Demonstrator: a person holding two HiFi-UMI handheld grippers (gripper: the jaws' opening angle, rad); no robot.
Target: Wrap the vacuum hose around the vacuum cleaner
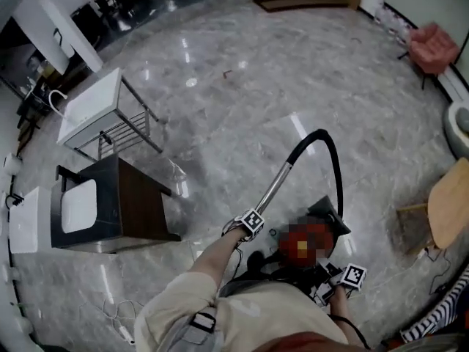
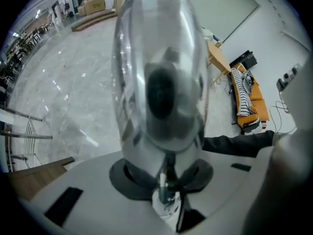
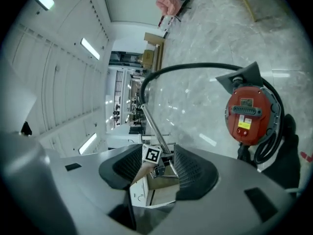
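Note:
The red vacuum cleaner [image 3: 249, 114] lies on the marble floor with its black nozzle beside it; in the head view it [image 1: 326, 218] is partly hidden under a blur patch. Its black hose [image 1: 326, 149] arcs up from the body and joins a chrome wand [image 1: 275, 185]. My left gripper [image 1: 253, 224] is shut on the wand's lower end; the chrome wand [image 2: 156, 82] fills the left gripper view, with the left gripper [image 2: 164, 173] clamped round it. My right gripper [image 3: 159, 168] stands open and empty to the right of the cleaner; the right gripper [image 1: 333, 283] is low in the head view.
A white wire-framed table [image 1: 91, 108] and a dark cabinet with a white top [image 1: 110, 196] stand to the left. A wooden chair [image 1: 447, 204] is at the right, a pink chair [image 1: 432, 46] far right. White cables [image 1: 117, 314] trail on the floor.

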